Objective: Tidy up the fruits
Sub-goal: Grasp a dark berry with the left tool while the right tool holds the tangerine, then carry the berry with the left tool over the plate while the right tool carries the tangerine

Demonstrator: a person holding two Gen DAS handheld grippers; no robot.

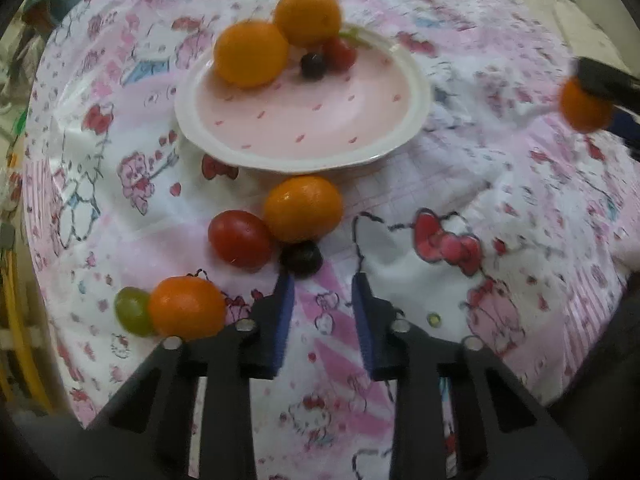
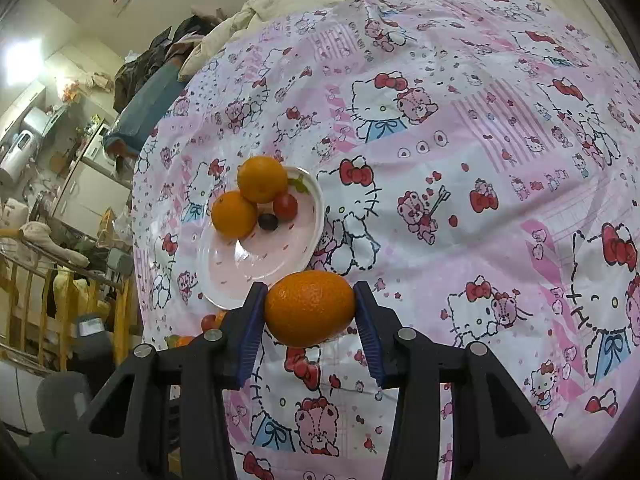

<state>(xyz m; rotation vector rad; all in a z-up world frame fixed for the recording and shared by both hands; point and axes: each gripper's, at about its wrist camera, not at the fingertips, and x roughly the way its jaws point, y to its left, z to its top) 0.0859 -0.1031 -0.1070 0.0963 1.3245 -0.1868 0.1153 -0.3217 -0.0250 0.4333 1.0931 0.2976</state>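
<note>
Currently: my right gripper (image 2: 310, 306) clamps one orange (image 2: 310, 308) above the bedsheet (image 2: 480, 200); my left gripper (image 1: 322, 280) gapes empty near a dark grape (image 1: 301, 258). Pink plate (image 1: 304, 120): two oranges, tomato, grape.

A pink plate (image 1: 320, 128) sits far on the patterned sheet (image 1: 440, 208), holding two oranges (image 1: 251, 53), a tomato (image 1: 339, 53) and a dark grape (image 1: 313, 65) along its far rim. Nearer lie an orange (image 1: 303, 208), a tomato (image 1: 240, 238) and a dark grape (image 1: 301, 258), touching. The left gripper (image 1: 322, 288) hangs open just behind that grape. Near left, a green grape (image 1: 132, 310) touches another orange (image 1: 186, 307). Far right, the right gripper (image 1: 596, 88) pinches an orange (image 1: 582, 110).
</note>
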